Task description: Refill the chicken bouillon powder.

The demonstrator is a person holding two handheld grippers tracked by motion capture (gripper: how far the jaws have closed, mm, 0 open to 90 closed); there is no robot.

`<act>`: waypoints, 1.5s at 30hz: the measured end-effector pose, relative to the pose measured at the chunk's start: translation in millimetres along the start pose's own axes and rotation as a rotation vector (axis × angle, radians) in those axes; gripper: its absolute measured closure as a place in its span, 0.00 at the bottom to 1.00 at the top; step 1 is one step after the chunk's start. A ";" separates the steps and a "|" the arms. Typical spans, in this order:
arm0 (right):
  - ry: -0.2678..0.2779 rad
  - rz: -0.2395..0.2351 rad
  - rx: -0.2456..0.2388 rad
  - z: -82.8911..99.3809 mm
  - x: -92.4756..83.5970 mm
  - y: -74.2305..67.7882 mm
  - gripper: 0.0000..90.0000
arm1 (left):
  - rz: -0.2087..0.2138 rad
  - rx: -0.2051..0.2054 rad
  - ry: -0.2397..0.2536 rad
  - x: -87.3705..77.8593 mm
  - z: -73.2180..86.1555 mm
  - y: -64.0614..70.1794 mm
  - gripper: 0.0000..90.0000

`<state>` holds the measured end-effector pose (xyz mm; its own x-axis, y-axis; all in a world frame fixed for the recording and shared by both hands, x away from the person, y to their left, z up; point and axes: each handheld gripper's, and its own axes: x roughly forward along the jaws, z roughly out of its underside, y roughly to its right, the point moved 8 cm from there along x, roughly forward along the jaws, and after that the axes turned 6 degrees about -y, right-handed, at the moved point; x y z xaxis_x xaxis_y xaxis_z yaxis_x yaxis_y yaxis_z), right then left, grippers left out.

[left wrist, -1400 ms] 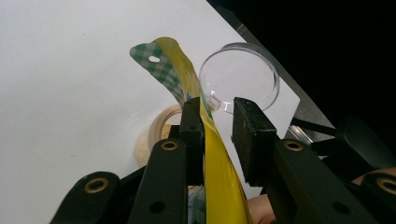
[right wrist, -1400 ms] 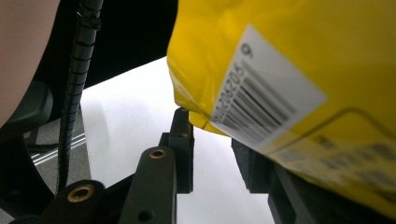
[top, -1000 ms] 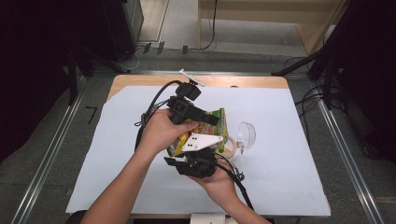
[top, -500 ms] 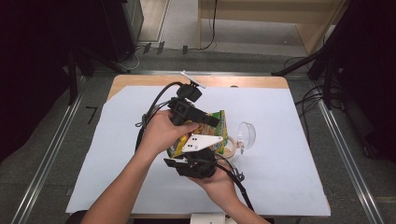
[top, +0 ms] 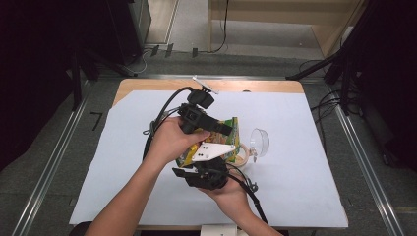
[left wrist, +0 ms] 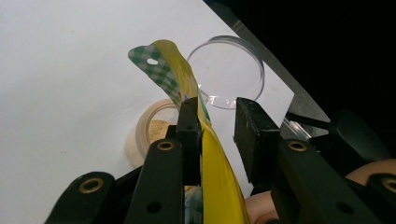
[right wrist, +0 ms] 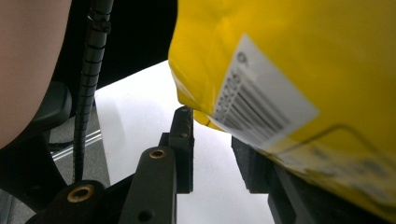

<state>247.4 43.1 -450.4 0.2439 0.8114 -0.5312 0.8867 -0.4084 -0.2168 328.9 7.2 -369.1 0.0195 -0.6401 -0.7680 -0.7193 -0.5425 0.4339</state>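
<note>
We hold the yellow packet point(top: 223, 140) mid-surface above the jar point(top: 239, 156); the left hand-held gripper point(left wrist: 217, 133) stands part-open around its top, the right hand-held gripper point(right wrist: 212, 154) part-open, its grip unclear.

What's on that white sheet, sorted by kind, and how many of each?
Yellow snack bag: 1
Clear round lid: 1
Beige open jar: 1
Hand-held grippers, left and right: 2
Total: 5
</note>
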 end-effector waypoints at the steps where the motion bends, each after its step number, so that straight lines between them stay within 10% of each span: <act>1: 0.006 0.006 -0.010 -0.5 0.1 0.6 0.79 | 0.000 0.002 -0.001 -0.2 0.1 0.8 0.80; 45: -0.017 0.038 -0.044 1.3 -1.1 5.3 0.81 | 0.007 -0.035 0.004 0.8 0.3 -6.9 0.79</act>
<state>251.3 39.4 -452.1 0.2714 0.7882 -0.5523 0.8934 -0.4197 -0.1600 333.7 10.6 -372.9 0.0172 -0.6458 -0.7633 -0.6950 -0.5566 0.4552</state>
